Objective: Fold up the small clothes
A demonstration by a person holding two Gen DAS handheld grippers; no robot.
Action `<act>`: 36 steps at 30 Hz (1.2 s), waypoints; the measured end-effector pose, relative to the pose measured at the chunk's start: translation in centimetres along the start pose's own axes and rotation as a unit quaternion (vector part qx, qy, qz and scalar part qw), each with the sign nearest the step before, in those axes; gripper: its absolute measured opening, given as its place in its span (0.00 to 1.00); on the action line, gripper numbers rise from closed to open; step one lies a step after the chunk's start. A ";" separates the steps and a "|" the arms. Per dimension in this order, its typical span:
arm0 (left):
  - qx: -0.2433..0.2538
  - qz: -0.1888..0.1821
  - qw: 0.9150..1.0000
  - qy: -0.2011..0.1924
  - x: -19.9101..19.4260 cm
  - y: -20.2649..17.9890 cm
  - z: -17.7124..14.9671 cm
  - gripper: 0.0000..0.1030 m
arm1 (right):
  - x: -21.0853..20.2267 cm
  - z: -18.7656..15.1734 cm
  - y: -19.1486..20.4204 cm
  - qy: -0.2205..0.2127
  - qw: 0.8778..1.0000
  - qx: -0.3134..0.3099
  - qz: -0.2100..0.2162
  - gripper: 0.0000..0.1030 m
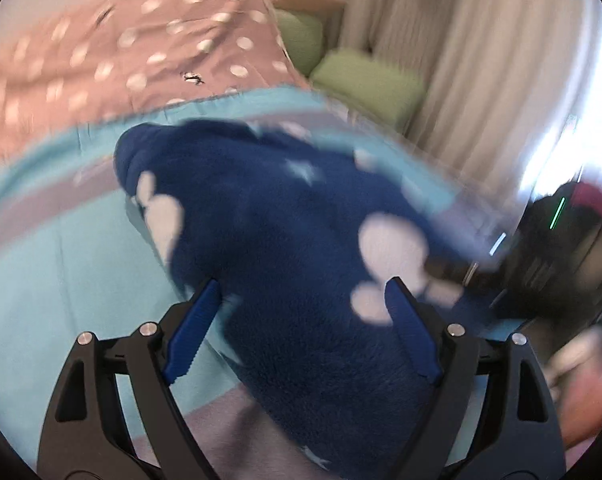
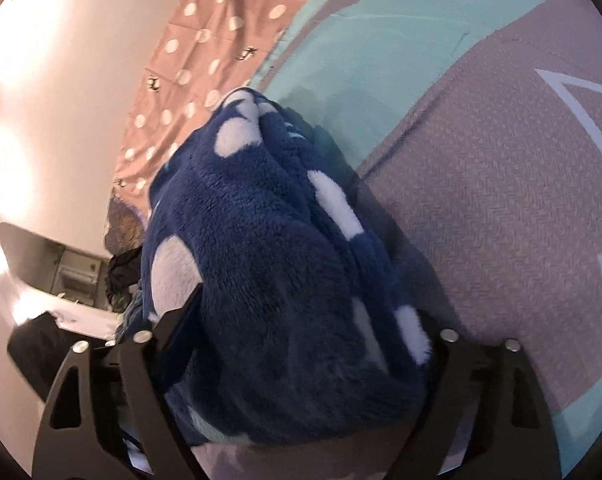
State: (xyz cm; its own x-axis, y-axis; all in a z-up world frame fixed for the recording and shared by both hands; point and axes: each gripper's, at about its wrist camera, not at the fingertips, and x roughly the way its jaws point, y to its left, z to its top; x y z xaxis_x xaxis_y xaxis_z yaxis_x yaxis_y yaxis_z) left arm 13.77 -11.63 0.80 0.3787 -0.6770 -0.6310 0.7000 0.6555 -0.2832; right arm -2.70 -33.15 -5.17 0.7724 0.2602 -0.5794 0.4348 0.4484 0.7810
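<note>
1 navy fleece garment (image 1: 285,216), 2 green cushions (image 1: 365,80)

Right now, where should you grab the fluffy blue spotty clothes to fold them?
Probably the far end of the blue fleece garment, near the pink dotted sheet. It lies bunched in a long thick hump on the bed cover, so come from above and pinch that thinner edge, not the bulky middle.
</note>
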 end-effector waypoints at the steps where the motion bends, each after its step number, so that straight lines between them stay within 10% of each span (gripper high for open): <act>1: -0.028 -0.002 0.999 -0.020 -0.8 1.3 0.7 0.86 | 0.0 0.1 -0.1 0.005 1.000 -0.004 0.004 0.78; 5: -0.140 0.040 0.988 -0.053 -0.4 9.0 3.8 0.95 | 0.2 0.1 0.6 0.003 1.000 -0.026 -0.007 0.78; 9: -0.262 -0.031 0.964 0.017 6.0 14.9 4.8 0.95 | 0.1 0.0 0.7 0.000 0.999 -0.045 -0.010 0.78; 14: -0.286 -0.111 0.950 0.063 12.3 15.3 5.9 0.98 | 0.1 0.3 1.1 -0.003 0.997 -0.078 -0.014 0.77; 20: -0.209 -0.103 0.971 0.046 12.4 12.5 8.9 0.57 | -0.6 2.7 5.4 -0.028 0.984 -0.176 -0.020 0.60; 25: -0.158 -0.066 0.985 -0.031 6.9 12.4 15.4 0.55 | 1.1 10.4 13.4 -0.057 0.960 -0.275 -0.002 0.55; 30: -0.170 -0.002 0.978 -0.124 2.1 16.7 22.2 0.55 | 9.0 20.6 20.5 -0.005 0.956 -0.283 0.071 0.55; 36: -0.182 0.099 0.967 -0.149 1.0 24.1 26.0 0.55 | 20.9 26.5 28.4 0.022 0.950 -0.301 0.081 0.53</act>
State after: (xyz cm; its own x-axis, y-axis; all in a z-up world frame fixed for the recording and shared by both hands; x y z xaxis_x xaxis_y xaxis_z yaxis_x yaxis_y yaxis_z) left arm 46.75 -5.23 12.14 0.6785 -0.5577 -0.4781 0.3579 0.8193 -0.4479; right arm 38.11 -37.66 11.09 0.7809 0.3962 -0.4829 -0.0411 0.8040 0.5932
